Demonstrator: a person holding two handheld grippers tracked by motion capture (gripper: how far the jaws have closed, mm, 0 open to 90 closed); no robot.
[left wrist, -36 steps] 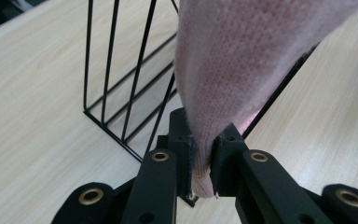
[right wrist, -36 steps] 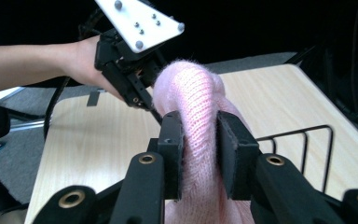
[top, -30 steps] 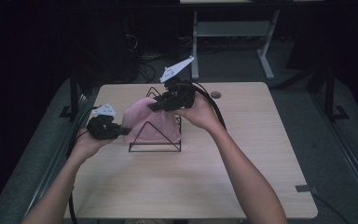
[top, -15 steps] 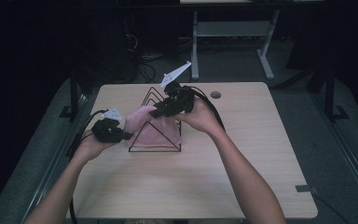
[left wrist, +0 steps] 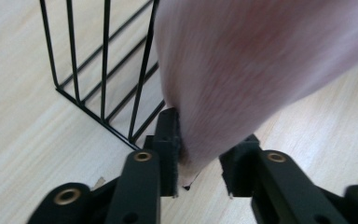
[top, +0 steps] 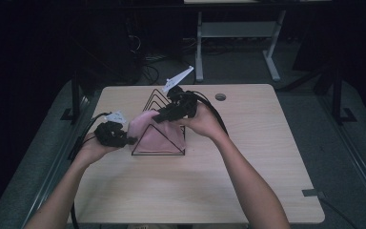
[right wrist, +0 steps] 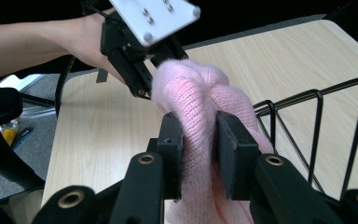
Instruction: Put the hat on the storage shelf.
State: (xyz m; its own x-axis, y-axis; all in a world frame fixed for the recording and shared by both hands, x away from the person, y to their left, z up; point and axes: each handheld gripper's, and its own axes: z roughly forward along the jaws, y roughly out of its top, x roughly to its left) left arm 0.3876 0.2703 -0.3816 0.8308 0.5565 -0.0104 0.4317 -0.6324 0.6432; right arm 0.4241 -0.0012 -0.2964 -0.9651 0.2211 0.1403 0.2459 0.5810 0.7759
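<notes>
A pink knitted cloth (top: 147, 132) hangs over the front of a black wire rack (top: 158, 153) on the wooden table (top: 248, 157). My right gripper (top: 161, 116) is above the rack. Its jaws have just been closing, and the pads press a bunched fold of the cloth (right wrist: 196, 93) between them (right wrist: 199, 140). My left gripper (top: 129, 140) is at the cloth's left edge. Its jaws have just been opening: the cloth's corner (left wrist: 251, 60) lies between them (left wrist: 200, 151), against one pad and clear of the other. The rack's wires (left wrist: 105, 70) stand just beyond.
A round cable hole (top: 220, 97) sits near the table's far edge. A white desk frame (top: 233, 29) stands on the dark floor behind. Black cables trail from both grippers. Bare tabletop lies to the right and near the front edge.
The right gripper has sunk a little toward the rack with the cloth. The left hand has stayed in place.
</notes>
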